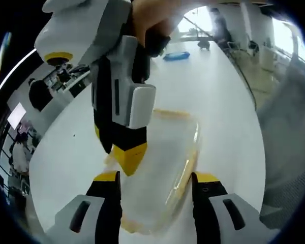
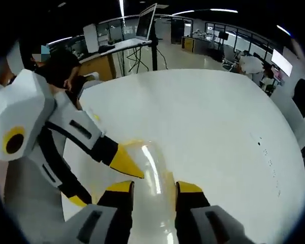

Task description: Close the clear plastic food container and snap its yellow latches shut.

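**Both tongs at the clear container on the white desk**

The clear plastic container (image 1: 162, 173) lay on the white desk (image 1: 213, 101), its lid down over the body as far as the blur allowed one to judge. In the left gripper view the left tongs (image 1: 156, 183) stood spread, one jaw on either side of the container, neither visibly pressing it. A yellow latch (image 1: 185, 170) ran along the container's long edge just inside the right-hand jaw, and another yellow strip (image 1: 172, 113) marked the far end. The right tongs (image 1: 123, 155) came down from above, yellow tips together, at the container's near left corner; contact could not be judged.

In the right gripper view the right tongs (image 2: 152, 187) flanked the container's (image 2: 152, 173) end with a narrow gap, while the left tongs (image 2: 126, 163) reached in from the left, a yellow tip against the plastic. A blue tray (image 1: 176, 56) sat far off on the desk.
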